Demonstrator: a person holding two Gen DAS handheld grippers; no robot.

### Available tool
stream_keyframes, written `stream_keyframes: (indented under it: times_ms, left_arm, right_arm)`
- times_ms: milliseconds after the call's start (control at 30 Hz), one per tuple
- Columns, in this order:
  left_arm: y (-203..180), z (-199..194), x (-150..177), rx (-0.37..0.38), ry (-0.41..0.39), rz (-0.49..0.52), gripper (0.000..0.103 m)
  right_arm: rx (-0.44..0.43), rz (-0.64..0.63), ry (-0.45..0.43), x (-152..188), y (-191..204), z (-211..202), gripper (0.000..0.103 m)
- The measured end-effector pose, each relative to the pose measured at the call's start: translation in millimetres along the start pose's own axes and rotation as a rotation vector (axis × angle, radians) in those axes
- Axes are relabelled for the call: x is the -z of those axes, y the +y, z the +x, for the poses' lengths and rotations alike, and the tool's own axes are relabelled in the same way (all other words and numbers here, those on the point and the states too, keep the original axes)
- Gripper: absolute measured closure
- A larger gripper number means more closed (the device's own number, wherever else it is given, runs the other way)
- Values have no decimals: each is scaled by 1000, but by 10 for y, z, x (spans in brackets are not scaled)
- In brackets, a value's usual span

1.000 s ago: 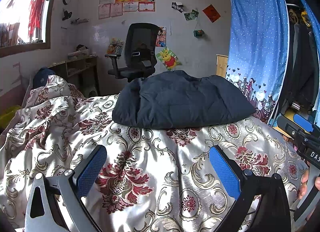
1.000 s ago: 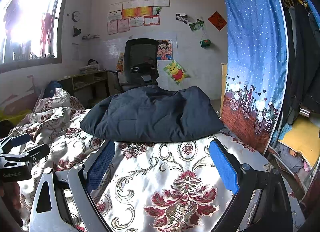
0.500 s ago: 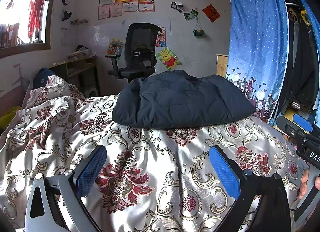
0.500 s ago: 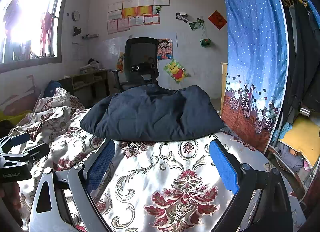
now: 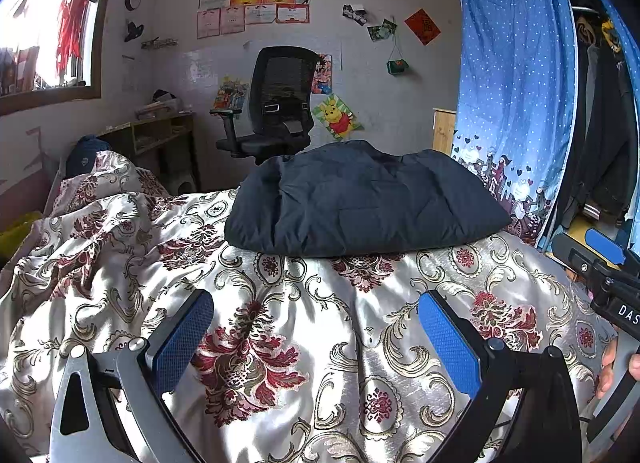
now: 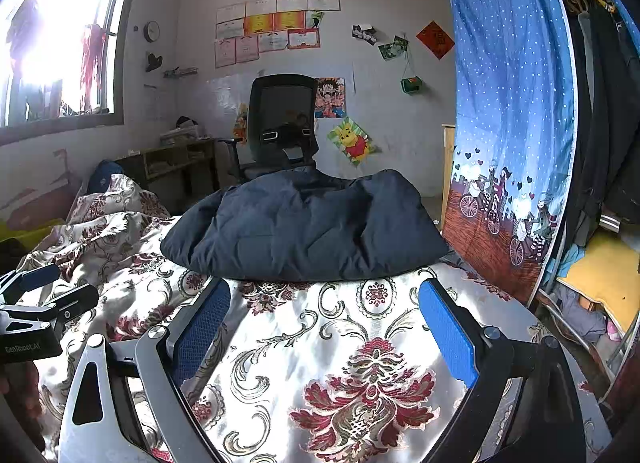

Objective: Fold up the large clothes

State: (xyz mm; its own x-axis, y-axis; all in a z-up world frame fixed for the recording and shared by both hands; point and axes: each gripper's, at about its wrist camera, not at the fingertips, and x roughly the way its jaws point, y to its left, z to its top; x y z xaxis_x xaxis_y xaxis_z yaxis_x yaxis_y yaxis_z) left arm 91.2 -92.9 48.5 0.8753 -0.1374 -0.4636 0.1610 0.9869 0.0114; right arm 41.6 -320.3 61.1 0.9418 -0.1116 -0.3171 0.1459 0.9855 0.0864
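Nothing moved since the earlier pictures, with the puffy dark navy folded jacket (image 5: 360, 203) lying in the same spot on the shiny cream bed cover with red flowers (image 5: 312, 327). Left tongs (image 5: 316, 337) wide apart and empty above the cover, well short of the jacket. Right tongs (image 6: 326, 327) wide apart and empty too, nearer the jacket's front edge.

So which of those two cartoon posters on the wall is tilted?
The yellow bear poster, hung askew low right of the chair; the other poster hangs straight.
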Motion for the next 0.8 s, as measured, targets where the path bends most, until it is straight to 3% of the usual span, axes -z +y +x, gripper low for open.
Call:
stream_keyframes:
  times_ms: [800]
  left_arm:
    - [-17,1,9,-2,0,3,0]
  right_arm:
    - [0,2,2,-5,3,-3,10]
